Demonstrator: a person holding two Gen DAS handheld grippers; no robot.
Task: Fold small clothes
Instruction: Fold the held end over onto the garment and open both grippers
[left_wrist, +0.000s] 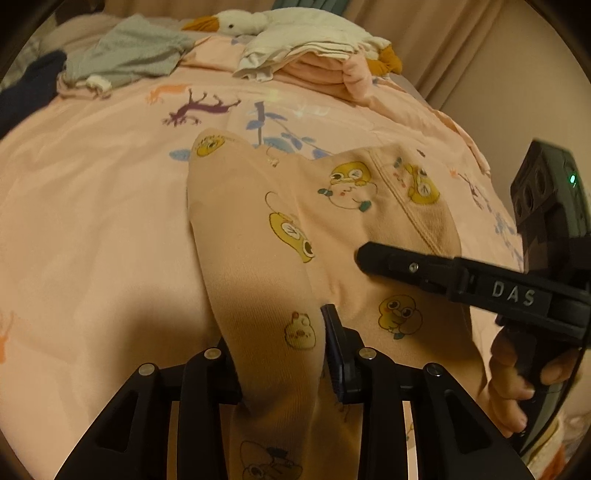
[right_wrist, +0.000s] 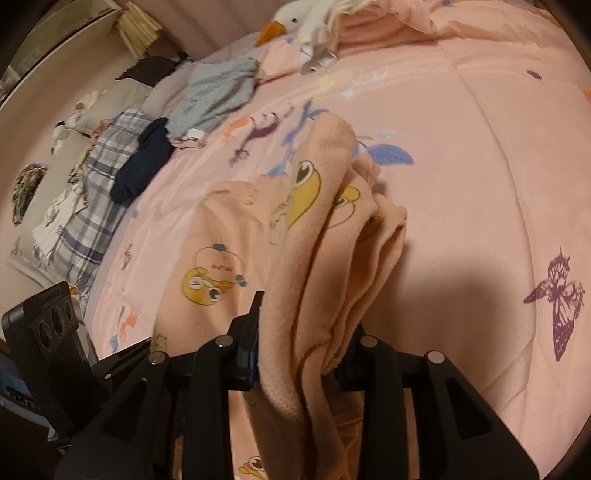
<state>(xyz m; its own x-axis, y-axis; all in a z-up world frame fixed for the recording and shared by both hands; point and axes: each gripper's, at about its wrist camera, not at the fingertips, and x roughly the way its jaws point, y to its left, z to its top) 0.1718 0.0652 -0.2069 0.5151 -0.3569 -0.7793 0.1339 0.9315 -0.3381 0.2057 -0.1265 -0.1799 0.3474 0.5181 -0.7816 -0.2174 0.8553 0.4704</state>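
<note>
The left gripper (left_wrist: 280, 354), at the bottom centre of its own view, has its jaws partly apart with a leg of the peach duck-print garment (left_wrist: 295, 229) running between them; the fabric fills the gap and appears pinched there. The right gripper (right_wrist: 299, 343) likewise stands partly apart at the bottom centre of its view, clamped on a thick bunched fold of the same garment that rises out of the jaws toward the middle of the frame. In the left view, the right gripper reaches in from the right edge, a hand (left_wrist: 517, 376) on its handle at lower right, its fingertip over the cloth. The garment spreads from both tools up across the pink printed bedspread (left_wrist: 92, 184). A folded stack (left_wrist: 314, 70) and a goose plush (left_wrist: 258, 18) lie at the top.
</note>
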